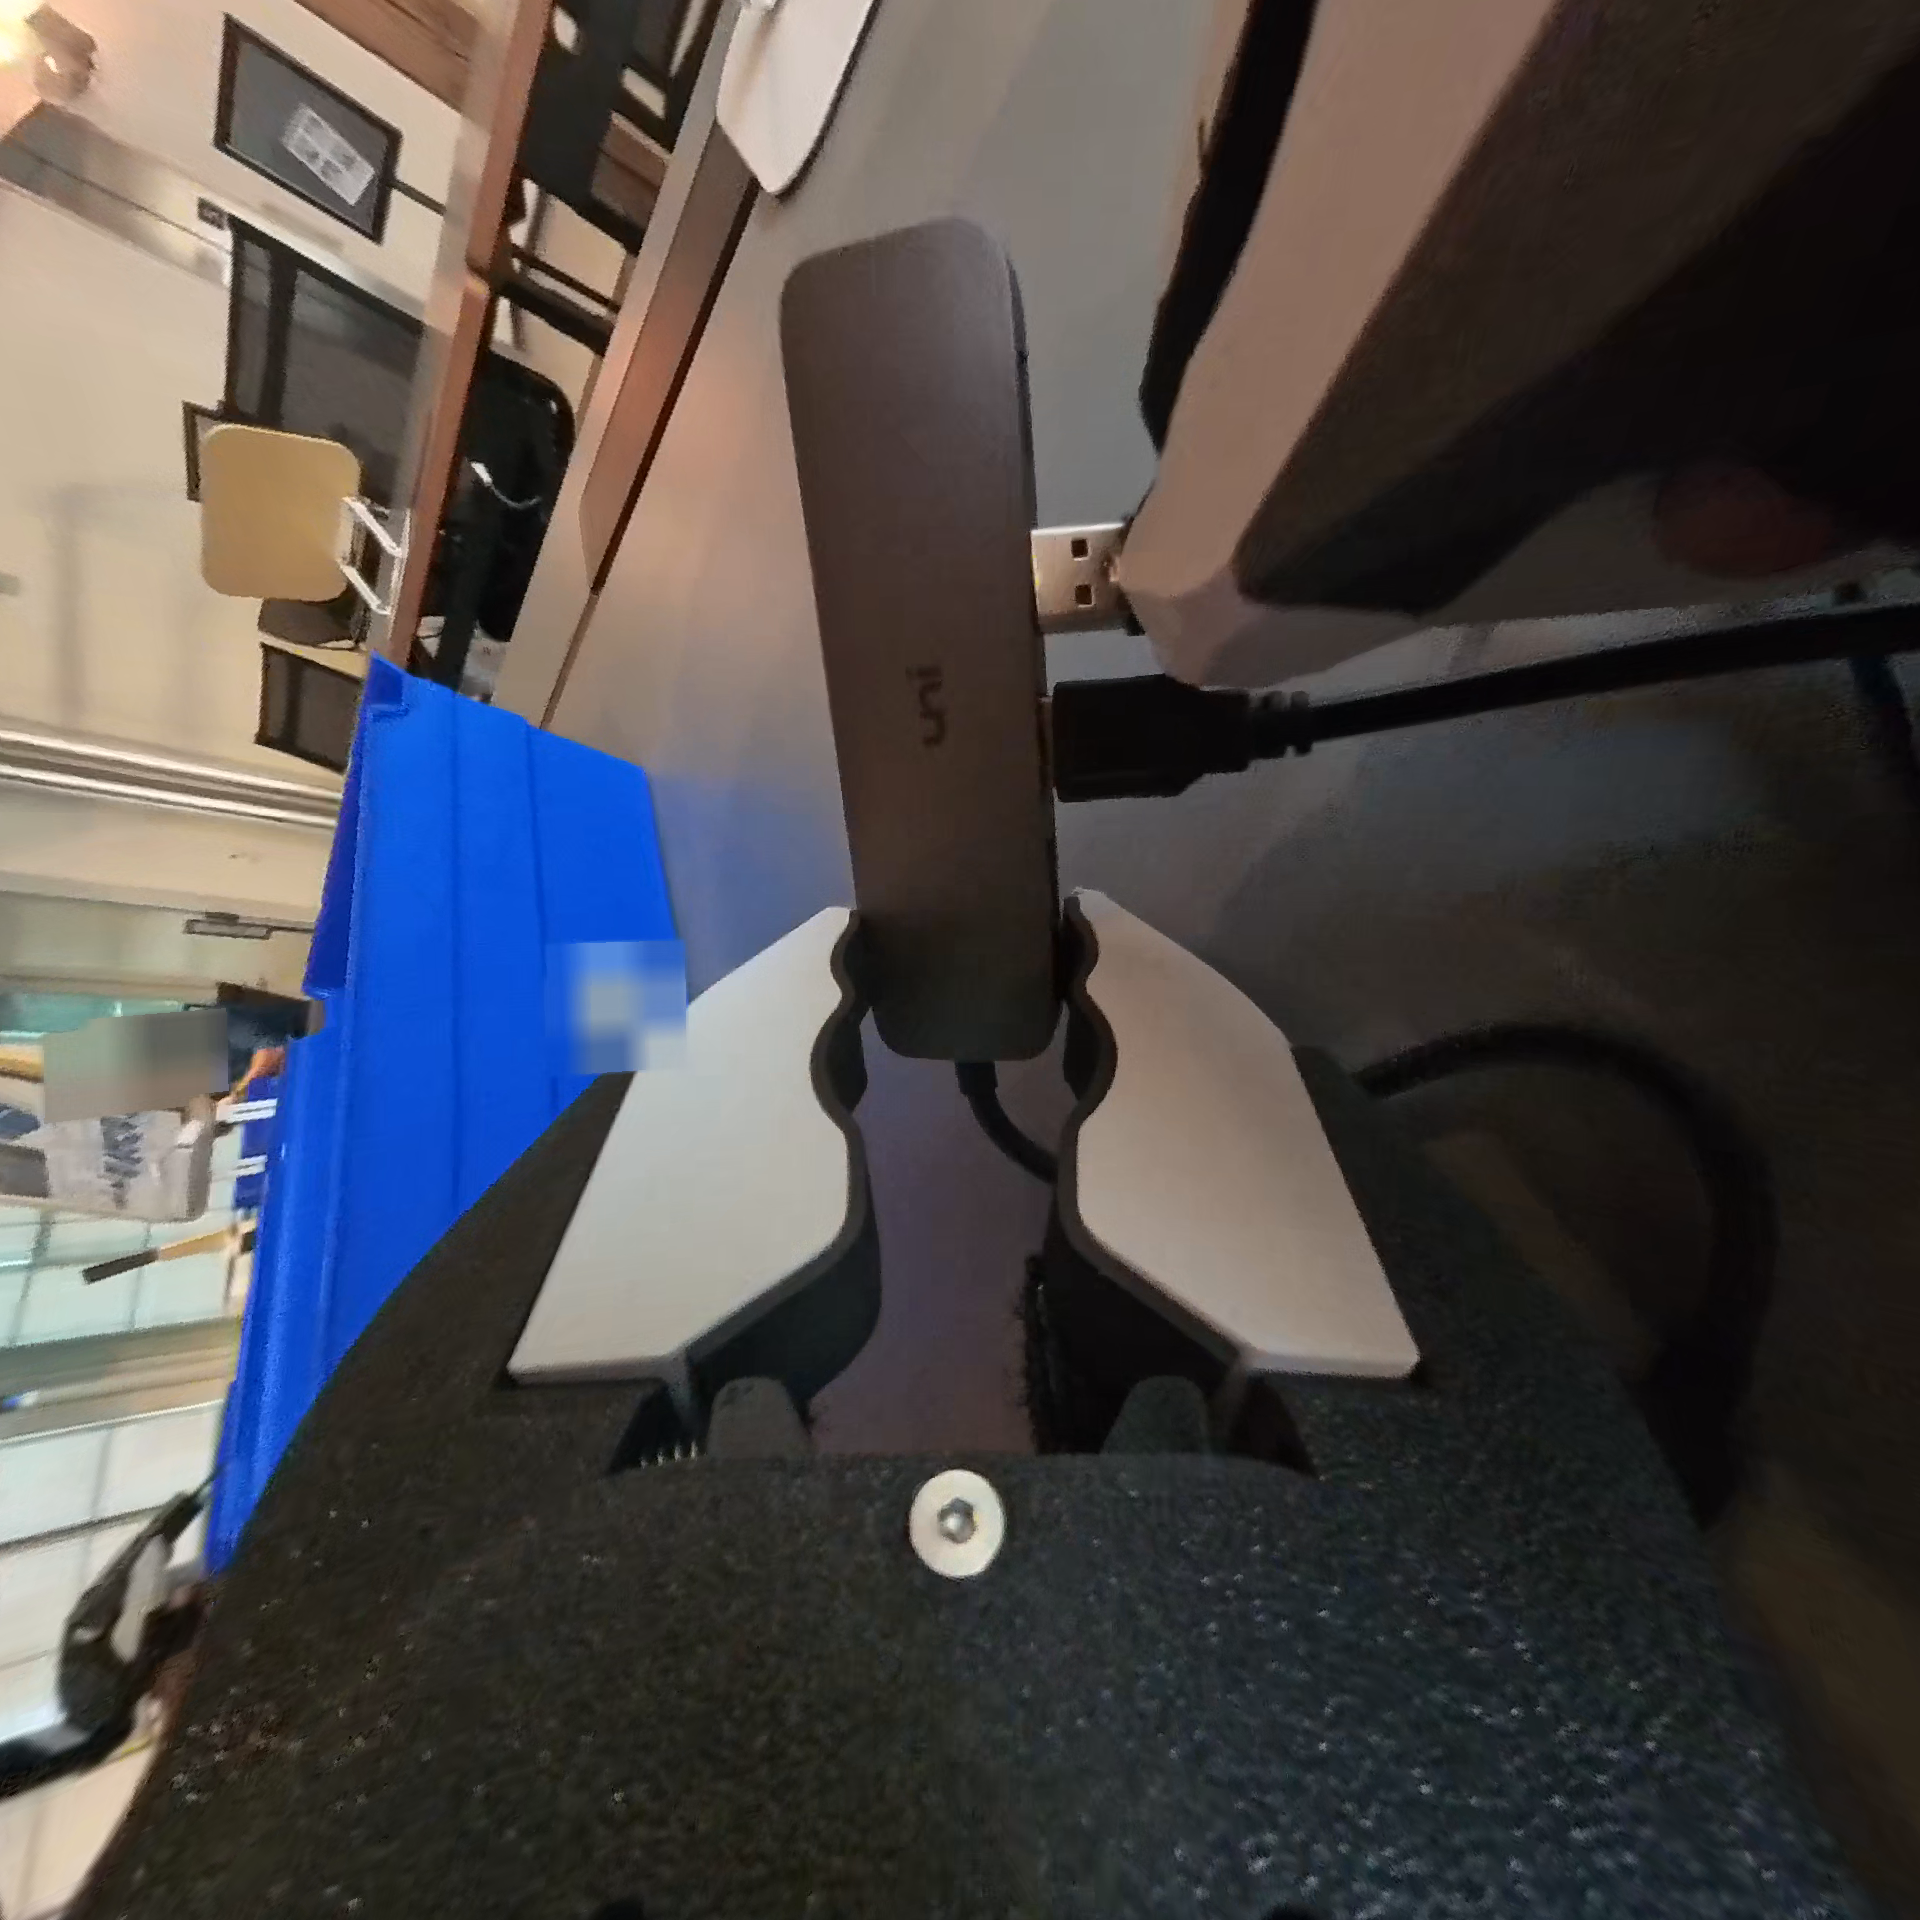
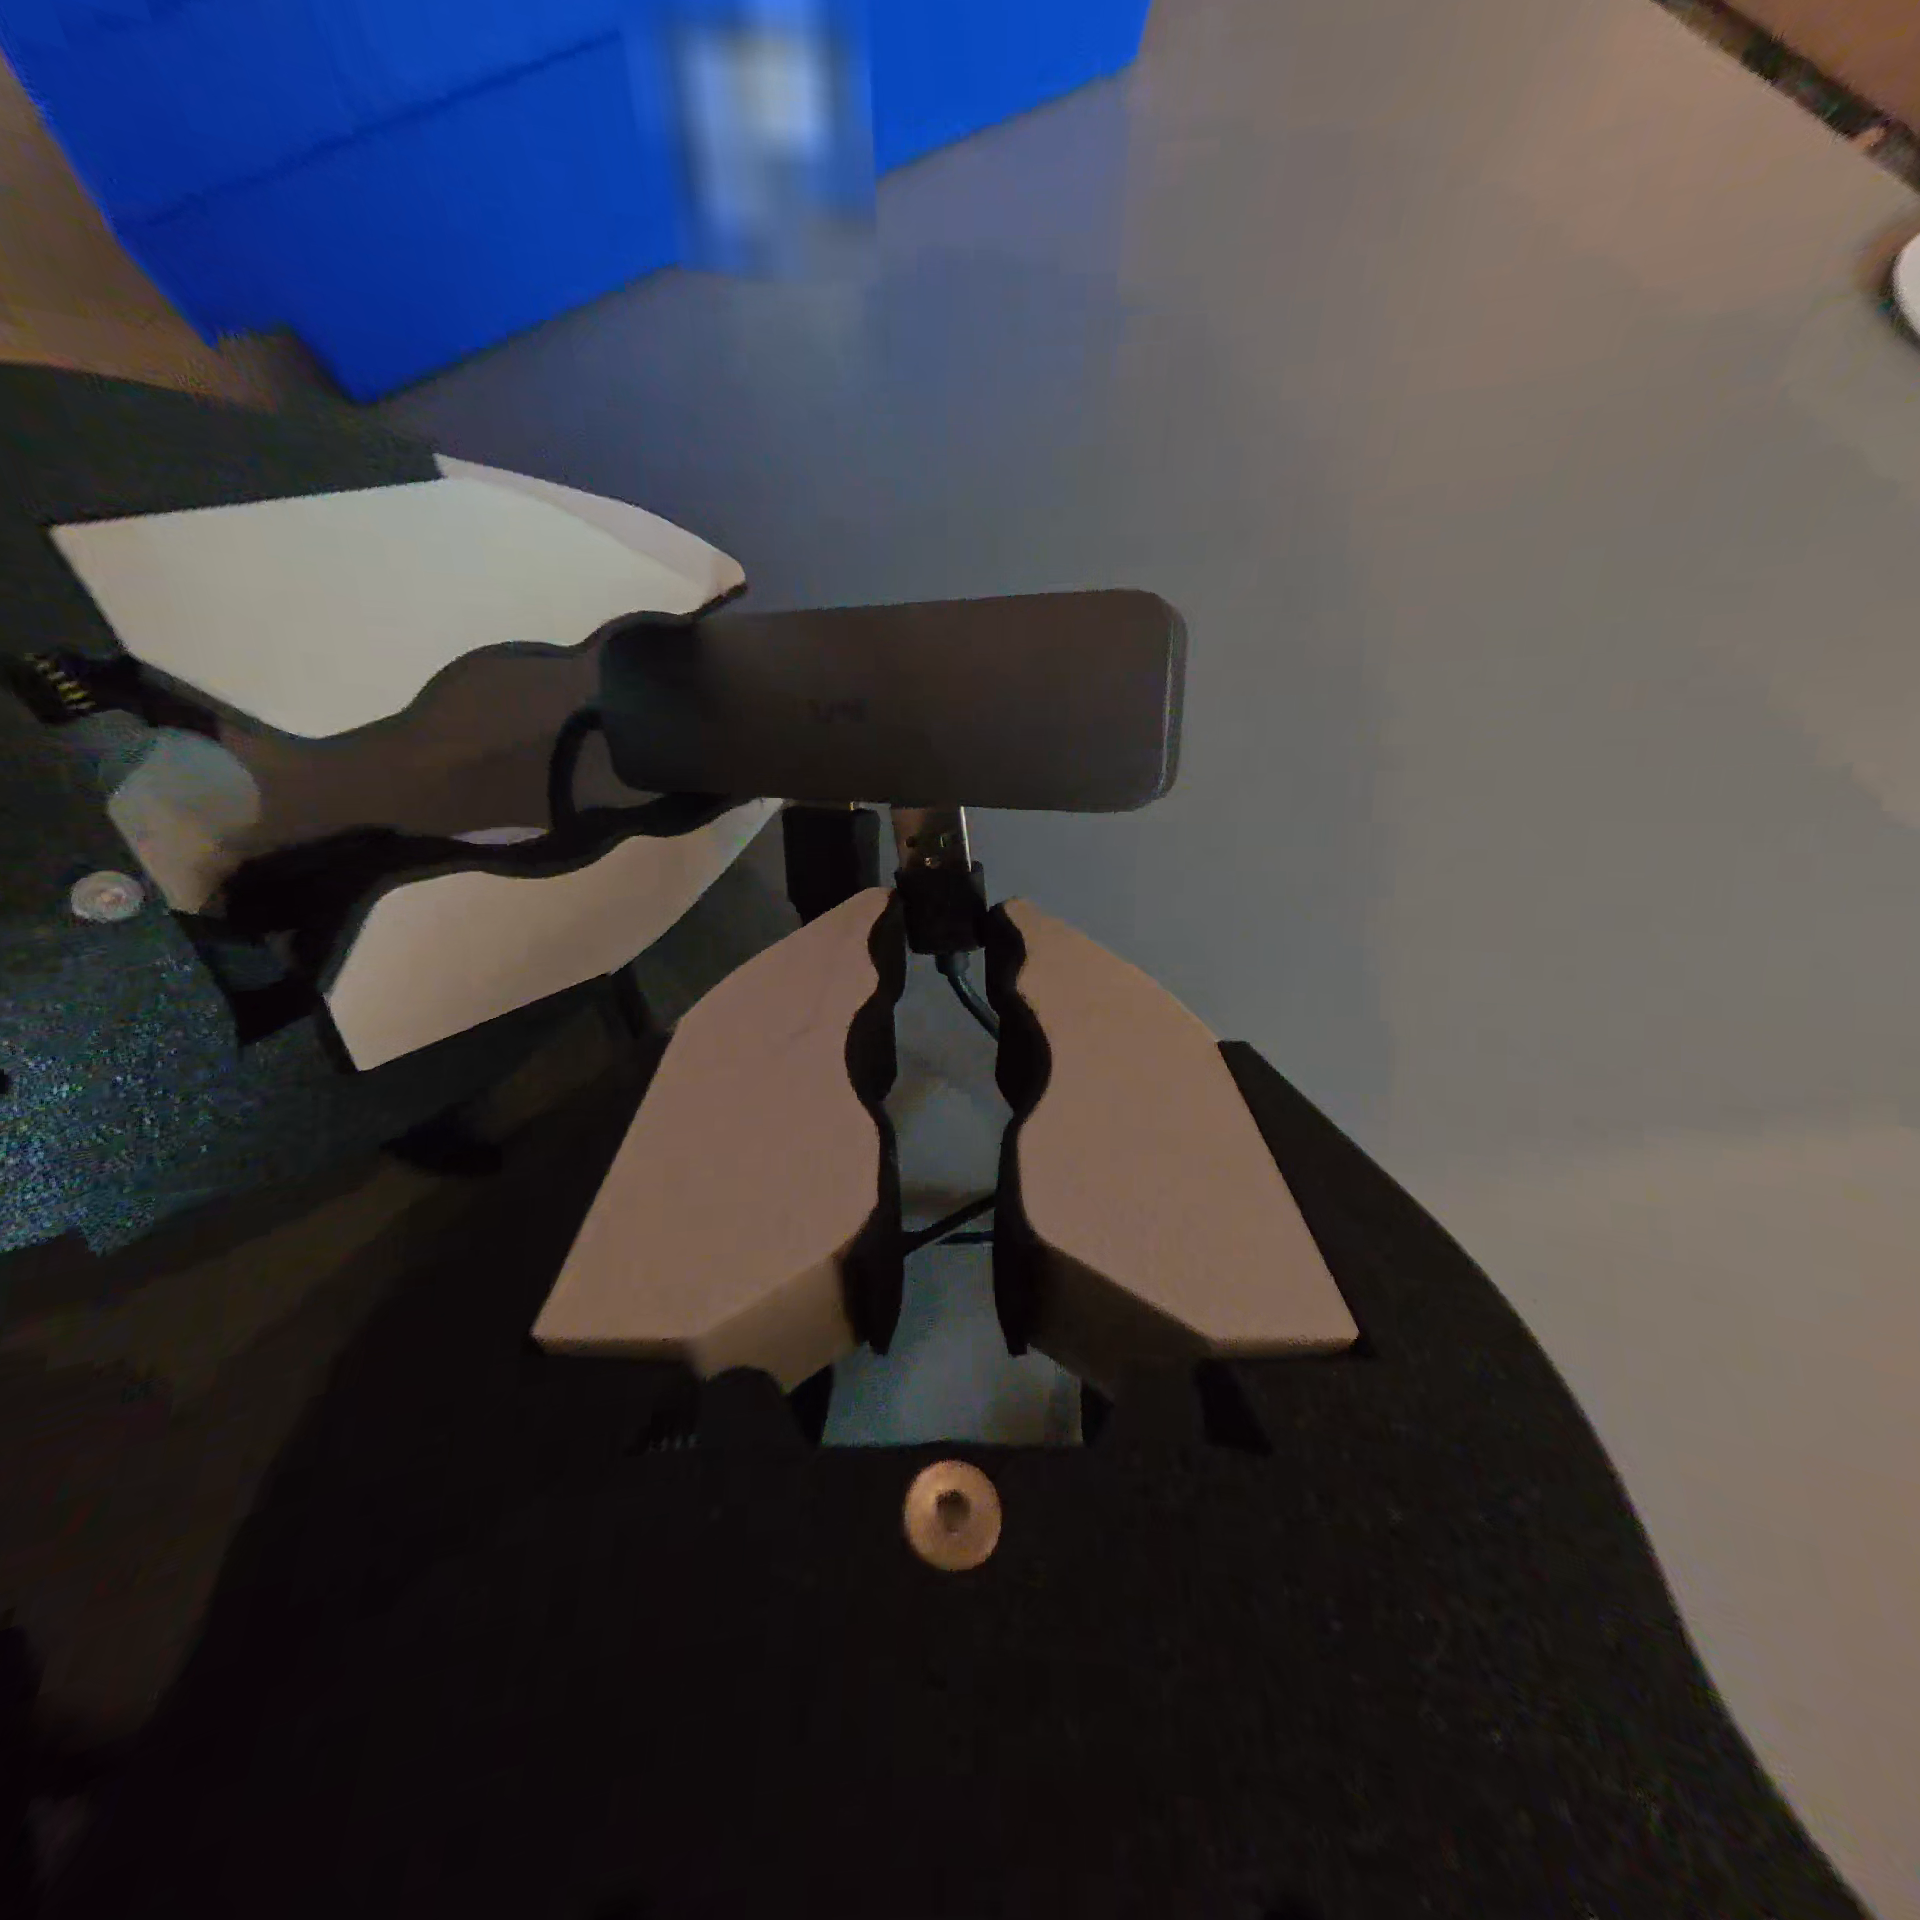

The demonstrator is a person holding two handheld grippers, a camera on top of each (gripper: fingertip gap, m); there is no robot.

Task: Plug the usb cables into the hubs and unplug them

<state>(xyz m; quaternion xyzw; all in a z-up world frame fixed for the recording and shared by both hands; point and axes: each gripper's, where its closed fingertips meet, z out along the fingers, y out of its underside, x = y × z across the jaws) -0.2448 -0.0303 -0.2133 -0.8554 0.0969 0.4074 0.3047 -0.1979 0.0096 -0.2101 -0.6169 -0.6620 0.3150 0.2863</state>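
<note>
Left wrist view: left gripper (image 1: 961, 966), white fingers with black wavy pads, pinches the near end of a flat grey metal USB hub (image 1: 914, 623) at frame centre; the hub's own thin black lead (image 1: 1003, 1127) curls out between the fingers. On the hub's right edge, a black USB plug with a black cable (image 1: 1143, 738) sits seated in a port. Just above it a bare silver USB-A connector (image 1: 1081, 577) points at the hub edge, touching or nearly so, its body hidden behind the right gripper's white finger (image 1: 1299, 343) in the upper right. Only this view shows the room at far left: a framed picture (image 1: 307, 145), a cream chair (image 1: 275, 514) and dark shelving.

Right wrist view: right gripper (image 2: 940, 920), at frame centre, is clamped on the black housing of the silver-tipped plug (image 2: 935, 847), whose tip meets the underside of the hub (image 2: 894, 707); how far it is inserted cannot be told. The seated black plug (image 2: 821, 857) stands just left of it. The left gripper (image 2: 665, 717) holds the hub's left end.

Surroundings: grey tabletop (image 2: 1455, 623); blue plastic bin (image 1: 468, 935), upper left in the right view (image 2: 416, 156); a white rounded object (image 1: 790, 83) at the top edge of the left view.
</note>
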